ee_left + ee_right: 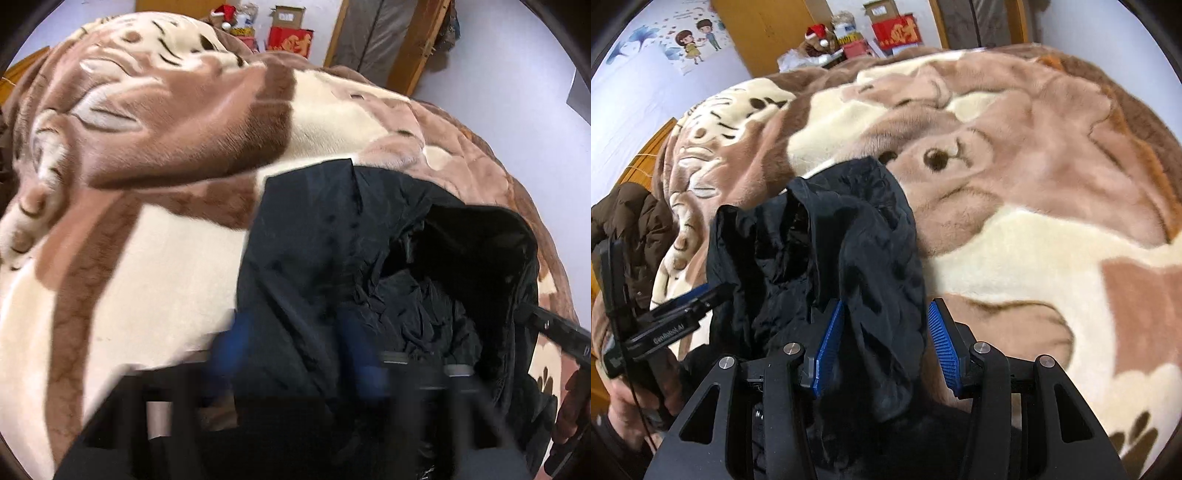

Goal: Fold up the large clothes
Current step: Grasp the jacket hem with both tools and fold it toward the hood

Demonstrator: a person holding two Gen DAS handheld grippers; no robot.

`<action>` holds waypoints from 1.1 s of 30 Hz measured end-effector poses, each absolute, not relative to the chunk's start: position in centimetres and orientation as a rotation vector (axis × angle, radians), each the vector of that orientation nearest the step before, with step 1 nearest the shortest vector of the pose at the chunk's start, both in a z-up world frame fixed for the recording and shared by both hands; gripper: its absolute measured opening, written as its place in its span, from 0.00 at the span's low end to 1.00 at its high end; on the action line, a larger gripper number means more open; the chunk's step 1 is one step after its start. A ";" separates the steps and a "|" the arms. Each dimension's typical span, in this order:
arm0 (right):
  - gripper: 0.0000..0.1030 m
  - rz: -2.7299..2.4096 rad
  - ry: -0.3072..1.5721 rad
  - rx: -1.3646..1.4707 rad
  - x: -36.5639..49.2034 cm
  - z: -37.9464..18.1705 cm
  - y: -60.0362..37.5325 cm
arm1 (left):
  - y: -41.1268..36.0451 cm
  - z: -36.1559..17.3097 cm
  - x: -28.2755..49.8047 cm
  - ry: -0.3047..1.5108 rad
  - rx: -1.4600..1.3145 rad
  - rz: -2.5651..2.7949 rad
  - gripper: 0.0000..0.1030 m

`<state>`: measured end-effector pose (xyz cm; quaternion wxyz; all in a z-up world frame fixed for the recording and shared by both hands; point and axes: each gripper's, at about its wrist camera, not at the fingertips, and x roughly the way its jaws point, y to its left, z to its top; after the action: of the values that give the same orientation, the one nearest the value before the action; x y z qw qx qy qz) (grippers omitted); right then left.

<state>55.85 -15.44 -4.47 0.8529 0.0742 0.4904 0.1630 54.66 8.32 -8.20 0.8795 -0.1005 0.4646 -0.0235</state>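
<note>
The crumpled black nylon garment (827,258) lies bunched on the plush brown-and-cream animal-print blanket (1015,206), draped straight ahead between the right gripper (884,343) jaws, which stand apart, blue ribbed pads (942,347) not pressing the cloth. The left gripper (295,354) is blurred, cloth between its fingers; whether it grips, I cannot tell. A brown quilted jacket (635,221) sits far left.

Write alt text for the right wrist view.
A black garment lies bunched on a brown-and-cream plush blanket, a fold running between the right gripper's parted blue pads. The left gripper reaches in from the left.
</note>
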 end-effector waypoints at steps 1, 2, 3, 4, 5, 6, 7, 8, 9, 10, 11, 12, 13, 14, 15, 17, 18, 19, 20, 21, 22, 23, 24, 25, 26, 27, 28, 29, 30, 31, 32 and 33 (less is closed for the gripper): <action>0.06 0.349 1.032 0.166 55.8 -4.4 -15.5 | 8.1 -8.2 54.4 0.965 -0.205 -0.063 0.10; 0.06 0.355 1.024 0.171 55.5 -4.1 -15.5 | 7.9 -7.9 53.8 0.938 -0.189 -0.072 0.07; 0.06 0.366 0.997 0.165 54.9 -3.6 -15.6 | 7.8 -7.4 53.2 0.910 -0.174 -0.074 0.05; 0.06 0.374 0.974 0.163 54.3 -3.0 -15.7 | 7.9 -6.7 52.4 0.881 -0.177 -0.082 0.04; 0.06 0.382 0.950 0.181 53.5 -2.3 -16.1 | 8.1 -5.9 51.4 0.854 -0.193 -0.089 0.04; 0.06 0.393 0.930 0.200 52.6 -1.6 -16.4 | 8.3 -4.9 50.3 0.829 -0.209 -0.094 0.03; 0.06 0.400 0.903 0.207 51.4 -0.8 -16.8 | 8.6 -4.1 49.3 0.806 -0.222 -0.102 0.03; 0.06 0.409 0.881 0.214 50.5 -0.1 -17.0 | 8.8 -3.3 48.2 0.782 -0.232 -0.112 0.03; 0.06 0.421 0.865 0.227 49.5 0.5 -17.3 | 8.9 -2.3 46.6 0.758 -0.238 -0.120 0.03; 0.06 0.435 0.846 0.243 48.0 1.2 -17.8 | 9.0 -1.6 45.4 0.736 -0.239 -0.129 0.03; 0.06 0.444 0.834 0.252 46.8 1.7 -18.2 | 9.1 -0.8 43.8 0.713 -0.243 -0.137 0.03; 0.06 0.457 0.818 0.265 45.1 2.3 -18.7 | 9.4 -0.2 42.6 0.698 -0.250 -0.143 0.03; 0.06 0.467 0.809 0.270 44.0 2.6 -19.0 | 9.6 0.4 40.9 0.680 -0.262 -0.153 0.03; 0.06 0.474 0.802 0.270 42.4 2.9 -19.4 | 9.8 0.6 39.3 0.670 -0.266 -0.153 0.03; 0.06 0.482 0.797 0.267 40.5 3.0 -19.8 | 10.0 0.8 38.1 0.665 -0.267 -0.150 0.03; 0.06 0.480 0.815 0.273 38.1 2.4 -20.4 | 10.2 0.7 35.4 0.666 -0.277 -0.154 0.03; 0.06 0.479 0.833 0.279 37.0 1.8 -20.6 | 10.1 0.4 34.0 0.674 -0.282 -0.152 0.03; 0.06 0.474 0.850 0.280 36.0 1.2 -20.8 | 10.2 0.0 32.9 0.687 -0.289 -0.151 0.03; 0.06 0.469 0.872 0.278 34.9 0.5 -20.9 | 10.2 -0.5 32.0 0.701 -0.293 -0.147 0.03; 0.06 0.458 0.896 0.272 33.8 -0.4 -21.0 | 10.2 -1.2 31.0 0.722 -0.296 -0.141 0.03; 0.06 0.447 0.913 0.269 33.2 -1.0 -21.0 | 10.2 -2.0 30.5 0.744 -0.296 -0.132 0.03; 0.06 0.439 0.936 0.272 32.3 -1.8 -21.1 | 10.1 -2.8 29.9 0.769 -0.290 -0.119 0.03; 0.06 0.436 0.956 0.277 31.6 -2.5 -21.2 | 10.2 -3.5 29.2 0.793 -0.290 -0.107 0.03; 0.06 0.429 0.971 0.274 31.0 -3.1 -21.3 | 10.2 -4.1 28.6 0.815 -0.296 -0.098 0.03; 0.07 0.406 0.995 0.262 30.4 -3.7 -21.4 | 10.2 -5.0 28.2 0.847 -0.300 -0.089 0.03; 0.07 0.390 1.011 0.257 30.0 -4.1 -21.5 | 10.3 -5.7 27.7 0.877 -0.299 -0.078 0.03; 0.07 0.383 1.022 0.261 29.6 -4.3 -21.7 | 10.4 -6.4 27.2 0.905 -0.299 -0.066 0.04; 0.09 0.375 1.033 0.270 29.1 -4.5 -22.0 | 10.5 -6.9 26.6 0.923 -0.300 -0.063 0.04; 0.11 0.364 1.036 0.280 28.4 -4.6 -22.4 | 10.7 -7.2 25.9 0.936 -0.302 -0.057 0.04; 0.17 0.355 1.034 0.288 27.7 -4.6 -22.8 | 10.9 -7.5 25.2 0.946 -0.305 -0.049 0.04; 0.21 0.354 1.034 0.298 27.3 -4.5 -23.1 | 11.3 -7.7 24.6 0.954 -0.314 -0.047 0.04; 0.23 0.353 1.034 0.308 26.9 -4.5 -23.3 | 11.5 -7.7 23.9 0.956 -0.327 -0.045 0.05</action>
<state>26.91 -23.29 -4.51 0.8431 0.1460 0.4899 0.1671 23.89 11.52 -7.73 0.8749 -0.1565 0.4578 -0.0215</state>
